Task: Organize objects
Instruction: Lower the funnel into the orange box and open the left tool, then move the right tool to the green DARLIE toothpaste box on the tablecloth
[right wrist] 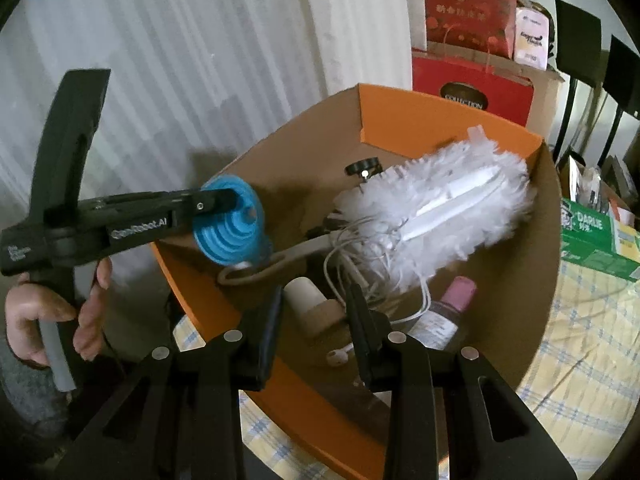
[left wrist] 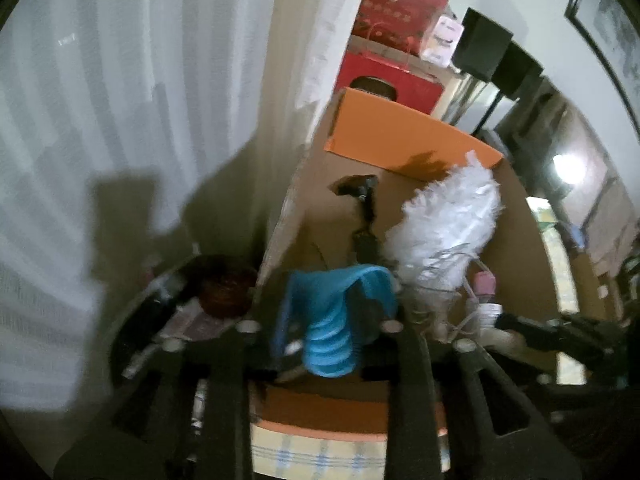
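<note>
A cardboard box with an orange rim [right wrist: 440, 108] [left wrist: 400, 128] holds a white feather duster [right wrist: 440, 208] [left wrist: 444, 224], a pink-capped bottle [right wrist: 452, 308], a white cable [right wrist: 360, 280], a white-and-cork roll [right wrist: 308, 300] and a black knobbed rod [left wrist: 366, 208]. Over the box's left edge, my left gripper [left wrist: 320, 322] [right wrist: 212, 202] has a blue ribbed funnel [left wrist: 328, 320] [right wrist: 228, 220] between its parted jaws; I see no pad pressing on it. My right gripper [right wrist: 314, 312] hangs over the box's near side, open with nothing between its fingers.
Red gift bags [right wrist: 468, 12] are stacked behind the box, beside a white curtain [right wrist: 180, 60]. A green carton [right wrist: 592, 236] lies at the right on the checked tablecloth [right wrist: 580, 360]. A person's hand [right wrist: 40, 312] grips the left tool's handle. A dark round tray [left wrist: 160, 320] sits left of the box.
</note>
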Demonstrator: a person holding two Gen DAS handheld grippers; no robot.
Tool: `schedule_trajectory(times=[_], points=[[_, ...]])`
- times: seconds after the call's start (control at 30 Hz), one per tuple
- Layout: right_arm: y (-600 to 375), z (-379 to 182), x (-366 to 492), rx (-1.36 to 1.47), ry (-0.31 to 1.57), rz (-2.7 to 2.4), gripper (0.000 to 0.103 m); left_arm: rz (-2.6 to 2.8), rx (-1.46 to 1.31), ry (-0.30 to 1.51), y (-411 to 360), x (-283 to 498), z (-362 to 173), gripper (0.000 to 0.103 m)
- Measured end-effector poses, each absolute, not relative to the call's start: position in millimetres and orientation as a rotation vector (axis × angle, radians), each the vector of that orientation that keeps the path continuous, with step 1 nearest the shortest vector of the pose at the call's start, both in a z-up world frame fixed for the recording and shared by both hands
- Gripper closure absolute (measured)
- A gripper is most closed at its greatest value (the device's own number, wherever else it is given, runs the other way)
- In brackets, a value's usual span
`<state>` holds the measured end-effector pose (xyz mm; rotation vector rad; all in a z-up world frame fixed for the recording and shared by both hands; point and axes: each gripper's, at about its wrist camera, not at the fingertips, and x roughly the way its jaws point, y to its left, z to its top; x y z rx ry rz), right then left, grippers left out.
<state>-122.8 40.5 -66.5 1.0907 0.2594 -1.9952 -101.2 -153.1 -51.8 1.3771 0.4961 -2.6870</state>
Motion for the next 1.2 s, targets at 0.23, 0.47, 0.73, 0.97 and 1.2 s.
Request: schedule_trajectory(times=[0.23,0.47,0.73,0.97,1.2], points=[[48,-63,-122,1.103,0.219,-2.005,0.059,-2.716,1.326,0.475,-146,-95,-37,0.049],[73,-36,-124,1.048,0.181,-2.078,0.036,-2.780,1.262,0.470,-136,-92,-13,0.022],[111,-22,-135,1.034,0.169,-2.228,0.009,-2.826,1.228,0.521,-125,-89,-3,0.000],[138,-18,-140,1.021,0.199,-2.350,0.000,-2.844,1.256,0.532,-112,-94,-5,0.000],[162,-19,-152,1.038,0.231,-2.436,0.000,-2.870,1.257,0.511,-90,-100,1,0.000]])
